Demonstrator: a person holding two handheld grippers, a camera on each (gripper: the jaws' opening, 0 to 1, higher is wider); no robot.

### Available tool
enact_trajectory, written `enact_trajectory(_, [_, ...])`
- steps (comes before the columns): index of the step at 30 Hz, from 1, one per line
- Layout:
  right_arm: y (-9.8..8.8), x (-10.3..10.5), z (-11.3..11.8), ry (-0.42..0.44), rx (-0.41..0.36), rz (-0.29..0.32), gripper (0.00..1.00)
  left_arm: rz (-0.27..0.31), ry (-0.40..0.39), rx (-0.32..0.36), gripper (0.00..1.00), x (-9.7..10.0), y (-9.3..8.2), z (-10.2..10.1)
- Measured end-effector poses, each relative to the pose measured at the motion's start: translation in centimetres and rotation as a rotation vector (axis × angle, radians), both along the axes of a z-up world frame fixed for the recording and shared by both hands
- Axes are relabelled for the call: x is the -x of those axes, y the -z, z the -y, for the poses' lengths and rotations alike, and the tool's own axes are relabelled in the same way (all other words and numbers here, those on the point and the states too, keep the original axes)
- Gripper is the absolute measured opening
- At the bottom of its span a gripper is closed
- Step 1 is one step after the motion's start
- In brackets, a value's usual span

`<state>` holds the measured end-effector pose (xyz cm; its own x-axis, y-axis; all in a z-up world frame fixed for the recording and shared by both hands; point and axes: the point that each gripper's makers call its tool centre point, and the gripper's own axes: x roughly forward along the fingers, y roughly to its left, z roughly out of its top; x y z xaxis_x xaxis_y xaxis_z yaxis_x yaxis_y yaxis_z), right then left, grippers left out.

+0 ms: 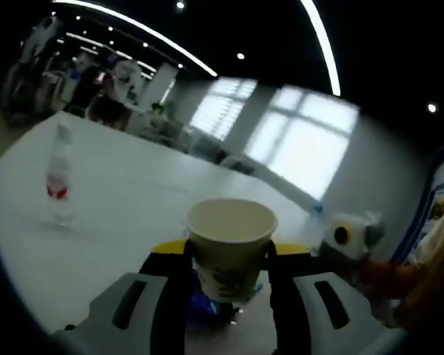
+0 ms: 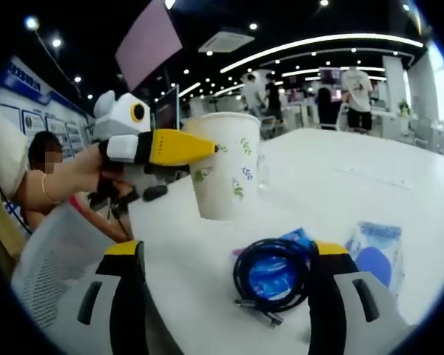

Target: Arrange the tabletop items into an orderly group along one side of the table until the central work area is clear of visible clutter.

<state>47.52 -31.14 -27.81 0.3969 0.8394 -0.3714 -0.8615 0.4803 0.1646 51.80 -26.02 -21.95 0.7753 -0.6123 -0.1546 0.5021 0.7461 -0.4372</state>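
Bright windows [image 1: 296, 133], ceiling light strips [image 2: 311, 43], distant standing people [image 2: 353, 92]

A white table [image 2: 333, 177] carries a coiled dark cable [image 2: 272, 275] over a blue packet [image 2: 277, 270], another blue-and-white packet [image 2: 376, 255], and a clear bottle [image 1: 58, 177] standing well apart

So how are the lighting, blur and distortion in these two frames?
Left gripper view: bright windows wash out, the water bottle is soft, ceiling lights curve with fisheye. Right gripper view: evenly lit, paper cup and coiled cable fairly sharp, edges bowed.
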Motion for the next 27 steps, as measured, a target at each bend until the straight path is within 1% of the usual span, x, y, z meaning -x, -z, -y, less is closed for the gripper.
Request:
enact_trajectory(3, [-0.1,-0.2,0.1,0.014,-0.007,-0.004,0.97,0.023,-0.043,-0.064,0.38,-0.8,0.1,-1.0])
enact_trajectory(5, [-0.1,-0.3,0.1,0.013,-0.011,-0.007,0.99,0.032,-0.057,-0.078,0.38,-1.2,0.0,-1.4])
enact_trajectory(8, [0.0,-0.2,0.2,0.015,-0.011,-0.019,0.99,0.047,-0.097,-0.090,0.38,-2.1,0.0,-2.3])
enact_trajectory(12, [0.0,-0.2,0.2,0.016,-0.015,-0.026,0.99,0.058,-0.128,-0.136,0.38,-3.1,0.4,-3.1])
enact_trajectory(14, [0.0,-0.2,0.2,0.014,-0.013,-0.029,0.99,0.095,-0.161,-0.146,0.38,-3.8,0.1,-3.7])
enact_trajectory(17, [0.0,-0.3,0.4,0.021,-0.013,-0.030,0.99,0.113,-0.190,-0.171,0.38,-4.8,0.0,-4.1])
enact_trajectory(18, [0.0,-0.4,0.4,0.027,-0.014,-0.031,0.99,0.111,-0.194,-0.171,0.38,-4.9,0.0,-4.1])
enact_trajectory(20, [0.0,-0.7,0.7,0.038,-0.014,-0.035,0.99,0.125,-0.205,-0.206,0.38,-5.7,-0.1,-4.5])
enact_trajectory(24, [-0.3,-0.9,0.9,0.052,-0.031,-0.044,0.99,0.125,-0.220,-0.217,0.38,-7.0,-0.1,-4.9])
enact_trajectory(27, [-0.4,-0.9,0.9,0.053,-0.038,-0.046,0.99,0.134,-0.245,-0.248,0.38,-8.3,0.2,-5.3])
